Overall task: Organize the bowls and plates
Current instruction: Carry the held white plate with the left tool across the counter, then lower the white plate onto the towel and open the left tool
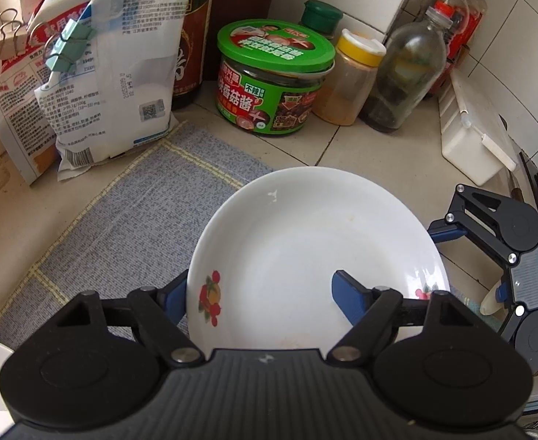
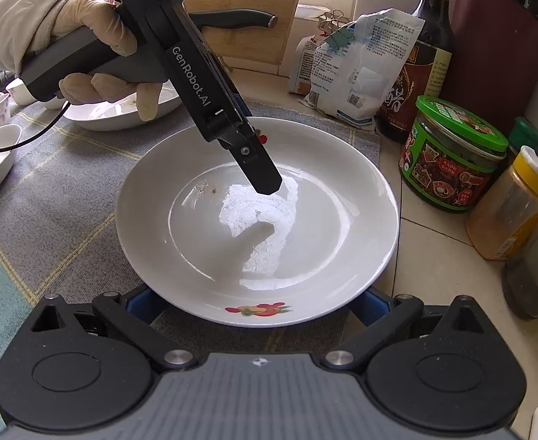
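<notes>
Room is tight on your right: sauce jar (image 2: 452, 154) and spice bottles (image 2: 515, 205) stand near the plate (image 2: 254, 220), which lies flat, round, on the mat (image 2: 67, 190). Your left gripper (image 1: 261, 293) straddles its rim, jaws apart; your right gripper's (image 2: 258, 306) jaws look apart beneath its near edge.

A: Where's the white plate (image 2: 258, 220)?
B: Centre, on the grey mat (image 2: 67, 198).
A: And the left hand-held gripper (image 2: 260, 168)?
B: From eleven o'clock, a gloved hand (image 2: 96, 58) holds it; one finger tip hangs over the plate's well.
A: At three o'clock?
B: A green-lidded jar (image 2: 452, 154) on the bench (image 2: 434, 275).
</notes>
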A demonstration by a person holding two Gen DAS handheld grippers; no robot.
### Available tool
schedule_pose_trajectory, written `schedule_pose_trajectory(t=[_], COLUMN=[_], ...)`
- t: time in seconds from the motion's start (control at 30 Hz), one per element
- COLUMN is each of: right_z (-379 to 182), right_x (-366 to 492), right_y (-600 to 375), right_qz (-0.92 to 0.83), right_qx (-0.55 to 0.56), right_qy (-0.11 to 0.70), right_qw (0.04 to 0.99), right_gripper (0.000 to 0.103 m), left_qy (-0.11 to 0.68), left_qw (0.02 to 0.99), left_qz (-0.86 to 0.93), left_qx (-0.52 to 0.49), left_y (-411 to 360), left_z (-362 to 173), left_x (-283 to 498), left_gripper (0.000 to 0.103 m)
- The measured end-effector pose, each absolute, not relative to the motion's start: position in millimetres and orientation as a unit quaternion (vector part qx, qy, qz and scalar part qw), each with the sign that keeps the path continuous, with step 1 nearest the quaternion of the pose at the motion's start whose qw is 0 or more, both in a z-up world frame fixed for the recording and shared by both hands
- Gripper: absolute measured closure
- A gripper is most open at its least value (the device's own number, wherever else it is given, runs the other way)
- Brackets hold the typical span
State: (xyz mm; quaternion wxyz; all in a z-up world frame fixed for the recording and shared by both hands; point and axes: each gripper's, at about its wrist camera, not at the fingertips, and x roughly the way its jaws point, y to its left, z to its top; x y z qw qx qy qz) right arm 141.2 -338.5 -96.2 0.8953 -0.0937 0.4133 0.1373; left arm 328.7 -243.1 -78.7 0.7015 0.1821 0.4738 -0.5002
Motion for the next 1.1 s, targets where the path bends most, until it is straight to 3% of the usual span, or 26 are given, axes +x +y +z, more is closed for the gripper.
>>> schedule_pose_trajectory(t=[0.53,1.1], right_z=[-76,-52], right_x=[115,68], right_y=[-327,-281], right_qz=[0.093,0.03], right_qx=[-0.091,0.004], right_qy=[0.407,0.386], right_qw=[0.904,0.922], right_gripper=[0.0,0.0], left_qy=[0.39,0.312], left_qw=[0.758,0.833], left_qz=[-0.482,-0.42], left_qx=[0.203,0.18], left_y=[-203,-129], left_z=[-29,11], left_x=[291,176], left_gripper=[0.017,0.008])
